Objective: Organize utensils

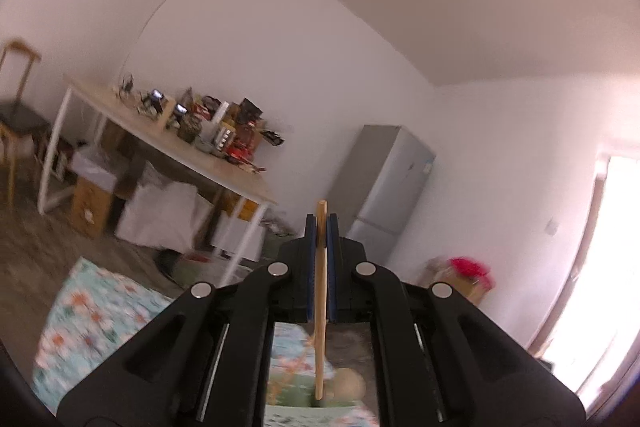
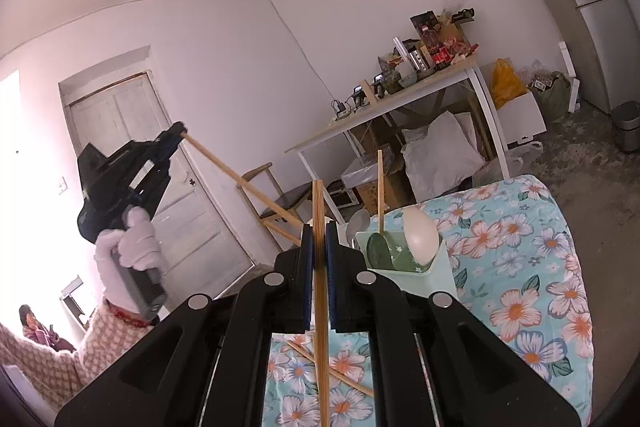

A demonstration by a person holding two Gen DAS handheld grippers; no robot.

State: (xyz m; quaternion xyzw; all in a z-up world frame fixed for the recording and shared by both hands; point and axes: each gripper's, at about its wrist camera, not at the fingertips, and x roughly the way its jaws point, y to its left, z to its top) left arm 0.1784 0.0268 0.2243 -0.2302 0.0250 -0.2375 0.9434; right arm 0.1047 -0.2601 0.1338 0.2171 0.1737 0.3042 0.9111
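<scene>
My left gripper (image 1: pixel 321 223) is shut on a wooden chopstick (image 1: pixel 320 307) that stands upright between its blue pads. The right wrist view shows this gripper (image 2: pixel 180 131) raised at the left in a white-gloved hand, its chopstick (image 2: pixel 240 179) slanting down to the right. My right gripper (image 2: pixel 319 227) is shut on another wooden chopstick (image 2: pixel 320 347), held just left of a mint-green utensil holder (image 2: pixel 436 279). A white spoon (image 2: pixel 420 237), a green spoon (image 2: pixel 380 251) and one upright chopstick (image 2: pixel 380 187) stand in the holder. Two loose chopsticks (image 2: pixel 336 373) lie on the floral tablecloth (image 2: pixel 520 267).
Behind stand a cluttered white table (image 2: pixel 400 107) with bags and boxes under it, a wooden chair (image 2: pixel 276 203), a white door (image 2: pixel 132 131), a grey fridge (image 1: pixel 384 187) and a small bin (image 2: pixel 626 125). A person sits at the lower left (image 2: pixel 34 327).
</scene>
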